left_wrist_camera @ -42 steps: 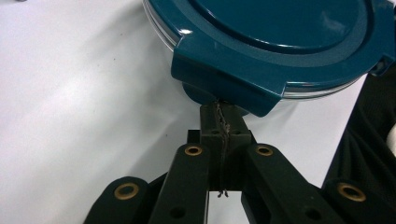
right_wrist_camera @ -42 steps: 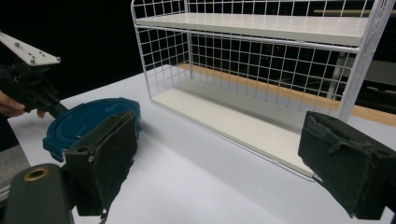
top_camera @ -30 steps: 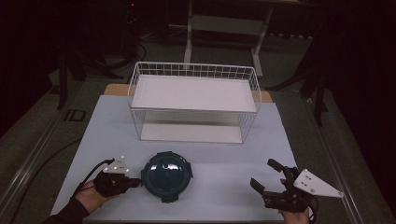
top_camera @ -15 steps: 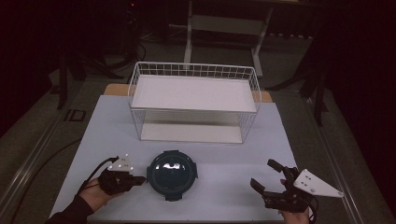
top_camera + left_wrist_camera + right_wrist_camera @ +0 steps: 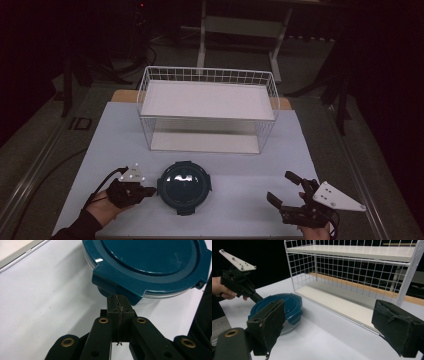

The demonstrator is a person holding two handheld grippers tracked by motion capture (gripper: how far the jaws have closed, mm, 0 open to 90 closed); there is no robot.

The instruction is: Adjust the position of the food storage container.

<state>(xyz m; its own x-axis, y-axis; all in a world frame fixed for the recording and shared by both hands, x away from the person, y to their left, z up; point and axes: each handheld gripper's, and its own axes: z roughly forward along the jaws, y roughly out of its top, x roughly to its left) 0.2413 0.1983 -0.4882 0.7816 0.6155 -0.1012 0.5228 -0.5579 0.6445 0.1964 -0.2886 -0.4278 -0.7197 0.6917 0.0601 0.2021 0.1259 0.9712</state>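
Here, a pale table (image 5: pixel 100 150) carries a white wire rack (image 5: pixel 207 107) at its far side, with a round container topped by a teal lid (image 5: pixel 184 186) on the near half, in front of the rack. The left gripper (image 5: pixel 150 190), jaws pressed together with nothing between them, has its tips at a latch tab on the lid's left edge. The right gripper (image 5: pixel 284 192) sits well apart near the table's right corner, jaws spread wide and empty.

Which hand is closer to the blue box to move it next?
Probably the left. The left gripper has its shut jaws right at the clip of the blue box. The right gripper hangs open, off to the side and well apart from it.
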